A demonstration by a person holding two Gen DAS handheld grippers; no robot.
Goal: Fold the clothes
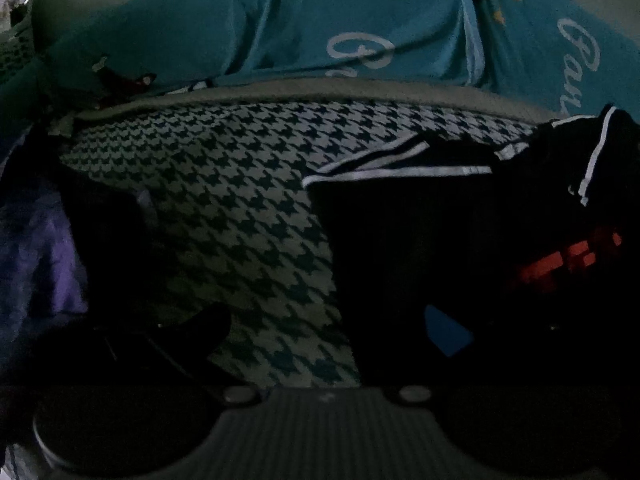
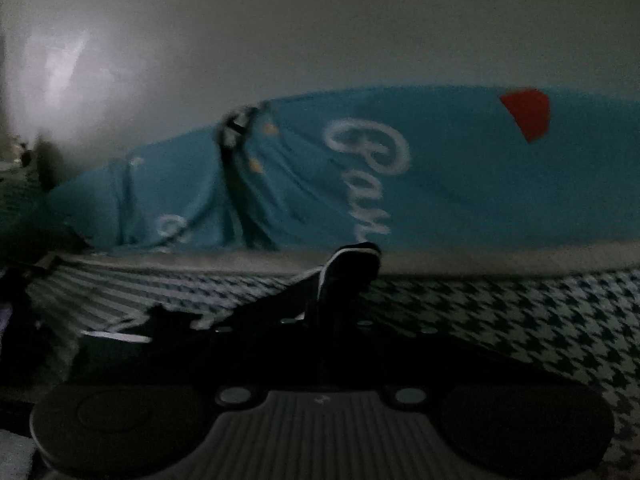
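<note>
Folding is at an early stage. The black garment (image 1: 460, 240) lies rumpled on the checked bedspread (image 1: 240, 208). The right gripper (image 2: 344, 280) pinches its white-trimmed edge; left gripper (image 1: 304, 336) state unclear.

Dim rm — pale wall (image 2: 320, 32).

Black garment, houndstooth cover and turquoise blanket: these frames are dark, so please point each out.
black garment (image 1: 420, 240), left wrist view, its dark body
houndstooth cover (image 1: 224, 184), left wrist view, bare patterned area
turquoise blanket (image 2: 460, 184), right wrist view, plain part beside the white lettering
</note>
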